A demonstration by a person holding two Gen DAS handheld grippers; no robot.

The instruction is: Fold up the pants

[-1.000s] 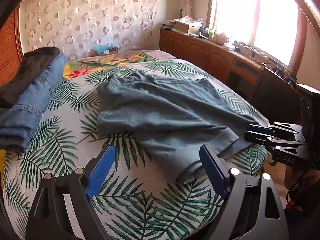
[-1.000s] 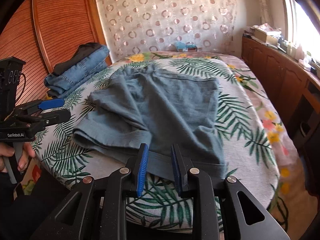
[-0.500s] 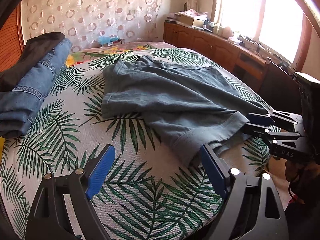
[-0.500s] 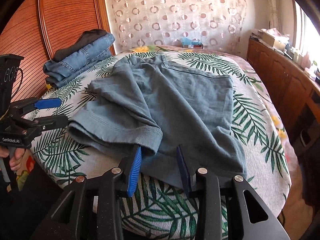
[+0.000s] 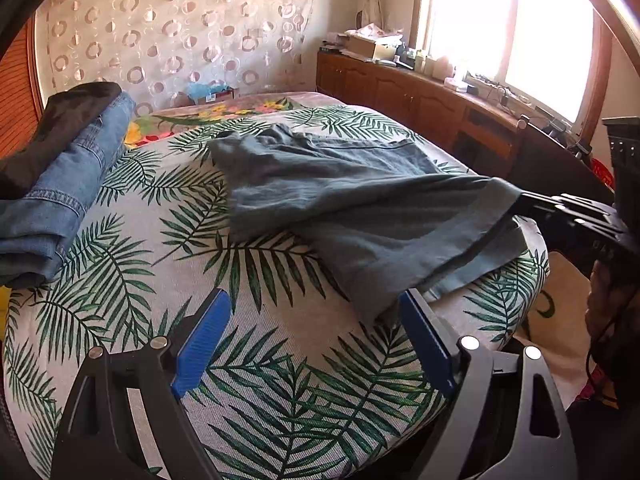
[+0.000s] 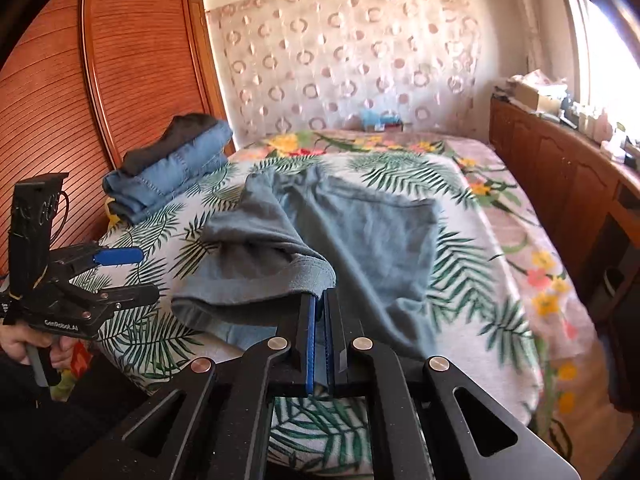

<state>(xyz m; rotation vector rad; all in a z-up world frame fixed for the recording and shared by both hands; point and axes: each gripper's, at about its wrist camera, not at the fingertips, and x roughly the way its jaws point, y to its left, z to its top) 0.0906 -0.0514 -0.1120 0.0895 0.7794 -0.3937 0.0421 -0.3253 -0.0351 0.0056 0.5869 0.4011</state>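
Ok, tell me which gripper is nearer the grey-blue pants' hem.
Right. The right gripper is shut on the pants at the hem; the left gripper hovers open over the bedspread beside them.

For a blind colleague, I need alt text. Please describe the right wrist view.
The right gripper is shut on the hem of grey-blue pants spread on a bed with a leaf-print cover. At the left, a hand holds the left gripper open above the bed edge. Folded jeans lie near a wooden wardrobe.
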